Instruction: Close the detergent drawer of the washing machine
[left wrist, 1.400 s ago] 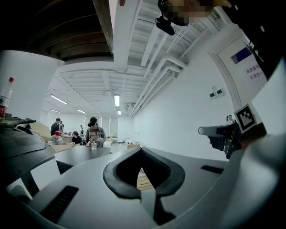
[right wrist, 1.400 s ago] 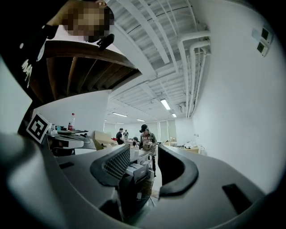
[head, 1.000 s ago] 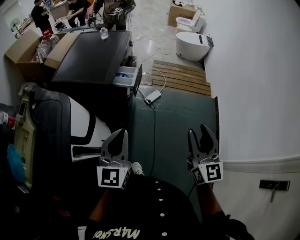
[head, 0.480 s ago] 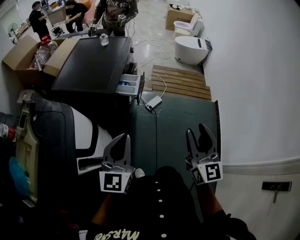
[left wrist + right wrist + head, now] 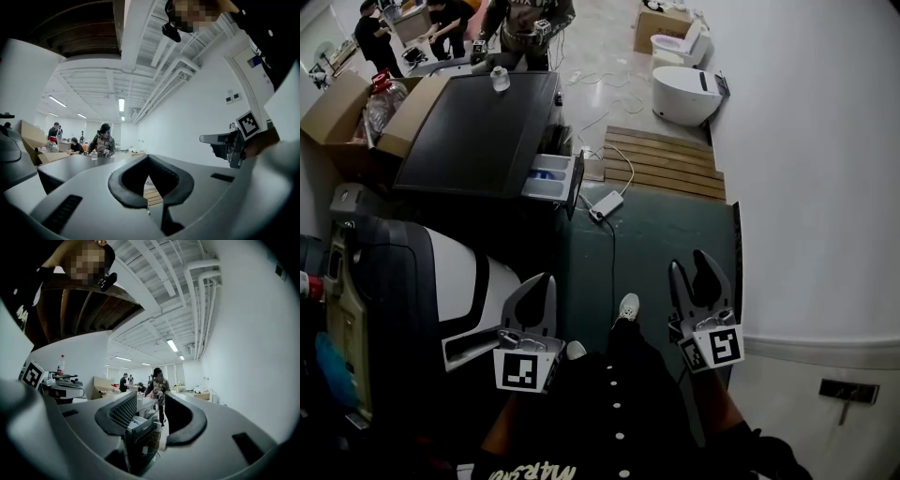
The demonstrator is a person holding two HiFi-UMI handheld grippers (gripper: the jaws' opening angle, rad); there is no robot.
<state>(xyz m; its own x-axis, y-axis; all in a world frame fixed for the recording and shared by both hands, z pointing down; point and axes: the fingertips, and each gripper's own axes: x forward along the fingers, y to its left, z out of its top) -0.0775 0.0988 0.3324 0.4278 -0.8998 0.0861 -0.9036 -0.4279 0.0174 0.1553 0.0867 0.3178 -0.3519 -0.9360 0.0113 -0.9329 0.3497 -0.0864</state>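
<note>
The washing machine (image 5: 478, 122) has a dark top and stands ahead at the upper left. Its detergent drawer (image 5: 551, 176) sticks out toward me, pale blue inside, with a dark front panel (image 5: 575, 184). My left gripper (image 5: 547, 279) is shut with nothing in it, low in the head view and well short of the drawer. My right gripper (image 5: 690, 262) is open and empty, out to the right over the green floor. In the right gripper view the drawer (image 5: 140, 420) shows between the parted jaws, still at a distance. The left gripper (image 5: 147, 157) points past the machine's top.
A black and white appliance (image 5: 441, 272) lies close on my left. Cardboard boxes (image 5: 337, 94), a wooden pallet (image 5: 661, 159), toilets (image 5: 689, 89) and a power strip (image 5: 607, 200) with its cable surround the machine. People (image 5: 520, 19) stand behind it. A white wall (image 5: 806, 187) runs along the right.
Both grippers have moved forward toward the washing machine, with their jaws unchanged. A shoe now shows on the floor between them.
</note>
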